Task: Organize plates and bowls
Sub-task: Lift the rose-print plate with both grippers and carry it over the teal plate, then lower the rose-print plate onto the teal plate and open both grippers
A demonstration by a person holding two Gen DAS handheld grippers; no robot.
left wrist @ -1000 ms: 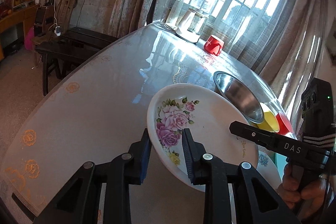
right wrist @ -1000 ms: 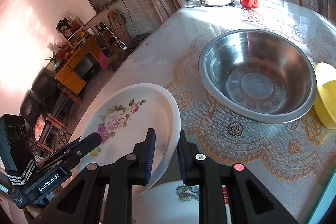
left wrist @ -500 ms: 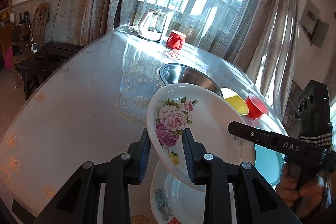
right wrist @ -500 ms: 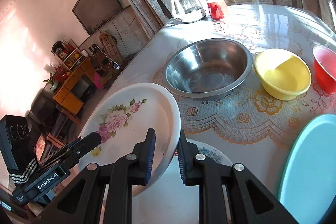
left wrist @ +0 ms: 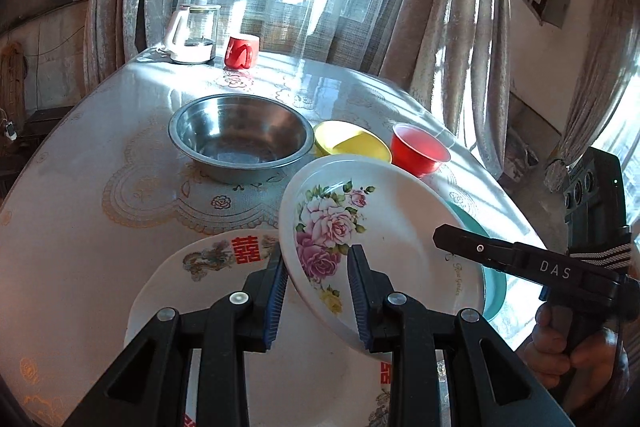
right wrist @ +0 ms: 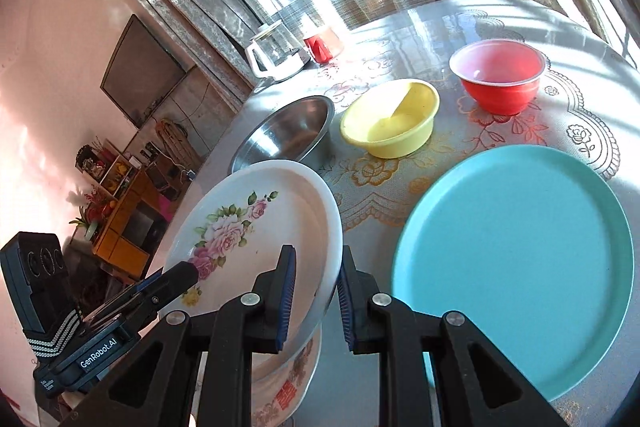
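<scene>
Both grippers, left (left wrist: 316,291) and right (right wrist: 316,301), clamp opposite rims of the rose plate (left wrist: 384,239), frame centre; it looks stiff, glossy, breakable, so rim grips suit.

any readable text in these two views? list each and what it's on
"DAS": side of the right gripper.
"GenRobot.AI": side of the left gripper.
"Rose Garden": script near the rim of the rose plate, small but legible.
"囍": red character on the dragon plate underneath.
More red print on that plate's near rim: cut off, unreadable.
</scene>
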